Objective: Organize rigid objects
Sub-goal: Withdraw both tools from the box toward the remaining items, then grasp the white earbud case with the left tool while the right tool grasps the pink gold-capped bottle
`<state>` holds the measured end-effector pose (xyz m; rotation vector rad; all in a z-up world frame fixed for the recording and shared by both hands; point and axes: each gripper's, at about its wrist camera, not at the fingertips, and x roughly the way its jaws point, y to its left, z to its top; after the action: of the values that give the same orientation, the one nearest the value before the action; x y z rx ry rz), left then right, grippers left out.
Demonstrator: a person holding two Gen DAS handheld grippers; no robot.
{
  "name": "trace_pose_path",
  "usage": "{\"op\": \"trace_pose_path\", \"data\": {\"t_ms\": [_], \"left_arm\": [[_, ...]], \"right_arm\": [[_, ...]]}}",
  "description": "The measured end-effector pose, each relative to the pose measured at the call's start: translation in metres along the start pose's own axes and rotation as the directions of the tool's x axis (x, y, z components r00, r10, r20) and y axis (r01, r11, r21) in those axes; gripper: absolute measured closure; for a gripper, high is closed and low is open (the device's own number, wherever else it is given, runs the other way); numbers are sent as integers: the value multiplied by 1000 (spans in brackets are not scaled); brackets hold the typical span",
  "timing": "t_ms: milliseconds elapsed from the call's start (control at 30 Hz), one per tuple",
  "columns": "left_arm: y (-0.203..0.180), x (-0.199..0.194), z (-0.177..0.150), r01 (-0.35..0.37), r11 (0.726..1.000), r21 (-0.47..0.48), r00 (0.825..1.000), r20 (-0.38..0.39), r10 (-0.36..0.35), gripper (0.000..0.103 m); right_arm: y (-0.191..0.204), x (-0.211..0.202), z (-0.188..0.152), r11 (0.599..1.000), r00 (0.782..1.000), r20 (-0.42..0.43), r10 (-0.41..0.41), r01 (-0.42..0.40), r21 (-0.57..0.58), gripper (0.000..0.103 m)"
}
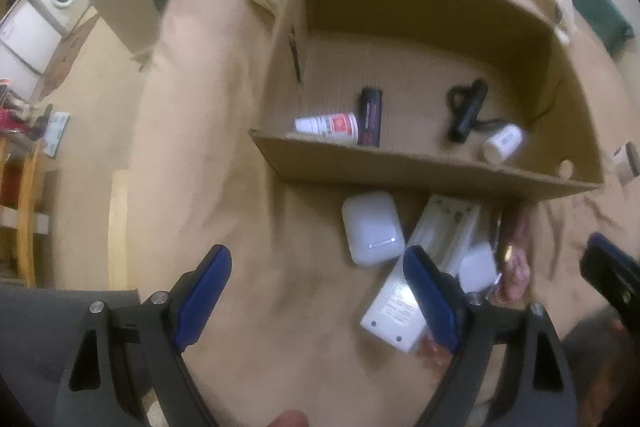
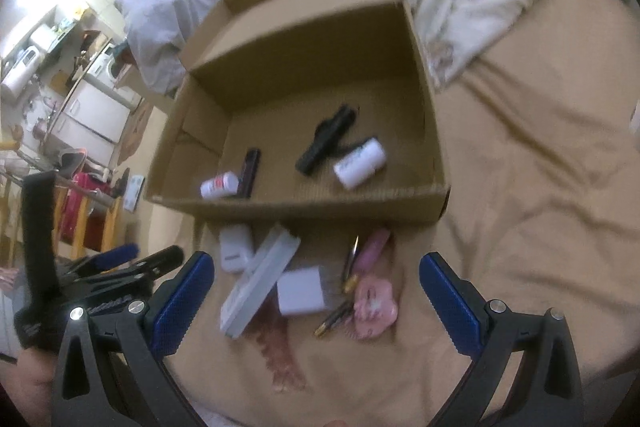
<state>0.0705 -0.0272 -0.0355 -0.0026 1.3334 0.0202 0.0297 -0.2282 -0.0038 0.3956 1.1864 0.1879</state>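
Both claws spread wide, nothing between the pads: left gripper (image 1: 318, 301) and right gripper (image 2: 316, 301) hang over the tan bedsheet (image 2: 520, 167), pointing steeply down at the clutter in front of the cardboard box (image 2: 296, 205). Box is open-topped and holds a white bottle with red label (image 2: 219, 185) touching a dark tube (image 2: 249, 171) near the left wall, plus a black gadget (image 2: 326, 141) beside a white cylinder (image 2: 360, 163) toward the right. Outside, just in front of the box's near wall: white earbud case (image 1: 372, 233), long white charger (image 1: 424, 267) lying diagonally, white square adapter (image 2: 302, 291) against it, pink items (image 2: 376, 301) and thin metal tools (image 2: 351, 263) to the right. Frames are motion-blurred.
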Motion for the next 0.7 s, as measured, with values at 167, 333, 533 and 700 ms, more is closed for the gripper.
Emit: {"op": "trace_pose_path", "data": {"t_ms": [167, 333, 533, 700], "left_arm": [[0, 33, 15, 30, 998, -54, 997, -73, -34, 19], [-3, 56, 23, 69, 991, -114, 989, -126, -83, 24], [-10, 74, 20, 77, 991, -113, 984, -154, -94, 26], [-15, 79, 22, 66, 994, -90, 985, -154, -80, 31]], "right_arm": [[-6, 10, -7, 999, 999, -31, -29, 30, 35, 0], [-13, 17, -7, 996, 997, -43, -67, 69, 54, 0], [-24, 20, -6, 991, 994, -64, -85, 90, 95, 0], [-42, 38, -6, 982, 989, -136, -50, 74, 176, 24]]}}
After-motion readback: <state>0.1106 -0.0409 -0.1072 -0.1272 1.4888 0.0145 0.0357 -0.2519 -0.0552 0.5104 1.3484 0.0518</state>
